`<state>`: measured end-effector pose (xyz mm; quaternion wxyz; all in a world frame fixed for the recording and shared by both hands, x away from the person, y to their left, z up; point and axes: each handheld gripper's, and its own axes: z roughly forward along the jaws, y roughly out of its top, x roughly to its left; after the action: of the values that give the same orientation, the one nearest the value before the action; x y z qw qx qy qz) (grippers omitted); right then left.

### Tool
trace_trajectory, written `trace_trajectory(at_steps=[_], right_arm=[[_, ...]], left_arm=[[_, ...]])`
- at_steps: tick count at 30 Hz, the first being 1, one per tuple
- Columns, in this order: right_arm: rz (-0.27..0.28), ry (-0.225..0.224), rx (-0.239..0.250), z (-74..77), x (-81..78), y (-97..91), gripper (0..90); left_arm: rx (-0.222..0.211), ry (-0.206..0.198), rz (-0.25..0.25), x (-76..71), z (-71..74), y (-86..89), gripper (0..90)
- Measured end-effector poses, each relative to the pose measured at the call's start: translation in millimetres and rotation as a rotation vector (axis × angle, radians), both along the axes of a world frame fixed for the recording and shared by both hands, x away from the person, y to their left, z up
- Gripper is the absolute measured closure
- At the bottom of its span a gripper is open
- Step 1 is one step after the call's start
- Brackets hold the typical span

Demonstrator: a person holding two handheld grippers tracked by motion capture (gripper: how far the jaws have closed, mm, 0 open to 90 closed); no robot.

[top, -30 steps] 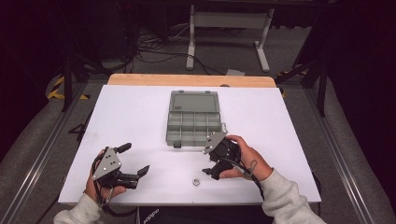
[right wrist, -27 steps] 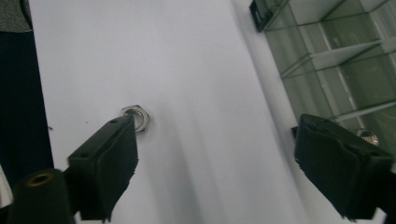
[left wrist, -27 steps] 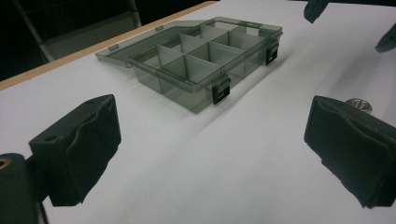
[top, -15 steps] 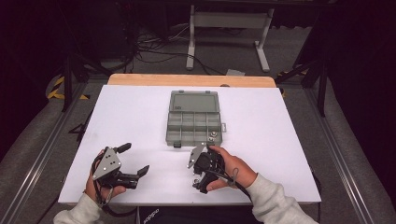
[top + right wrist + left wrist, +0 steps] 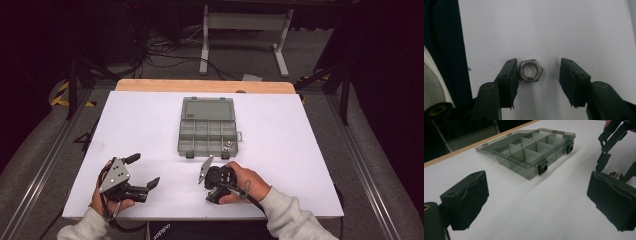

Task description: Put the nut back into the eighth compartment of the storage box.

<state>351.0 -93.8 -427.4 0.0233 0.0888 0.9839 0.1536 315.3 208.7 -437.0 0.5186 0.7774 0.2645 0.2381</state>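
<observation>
Hex nut (image 5: pixel 531 71) now btwn right tool (image 5: pixel 539 72) jaws, just closing, one side touching

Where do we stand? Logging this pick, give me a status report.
Right gripper closing around nut on table, one jaw touching, other still apart. Left gripper open, idle. Open parts box beyond; nothing in the way.

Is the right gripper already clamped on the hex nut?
No. In the right gripper view the hex nut touches one pad, with a clear gap to the other.
</observation>
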Motion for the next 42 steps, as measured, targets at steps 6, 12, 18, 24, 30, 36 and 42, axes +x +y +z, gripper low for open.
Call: trace_trajectory(at_steps=[6,12,18,24,30,36,42], right_arm=[[0.036,0.004,-0.004,1.2,-5.4,1.0,67.7],[0.038,0.004,0.009,1.5,-4.9,-1.0,70.3],[0.048,0.000,0.003,2.1,-5.0,-2.5,70.3],[0.040,-0.011,0.017,5.6,-3.6,-7.2,70.3],[0.018,-0.026,0.030,10.2,-1.1,-15.1,70.3],[0.003,-0.037,0.042,16.2,3.9,-26.1,70.3],[-0.021,-0.047,0.053,23.7,8.3,-36.6,70.3]], left_arm=[[0.004,0.000,0.000,-0.2,0.0,0.0,4.5],[-0.001,-0.006,0.006,-0.2,0.6,1.2,4.4],[-0.002,-0.001,0.005,0.0,0.1,0.8,4.3],[-0.002,-0.001,0.005,0.2,-0.1,0.6,4.3],[-0.002,0.003,0.004,0.5,-0.2,0.8,4.4],[-0.014,0.008,0.011,0.8,-0.8,1.2,4.4],[-0.007,0.005,0.011,0.9,-0.5,0.3,4.4]])
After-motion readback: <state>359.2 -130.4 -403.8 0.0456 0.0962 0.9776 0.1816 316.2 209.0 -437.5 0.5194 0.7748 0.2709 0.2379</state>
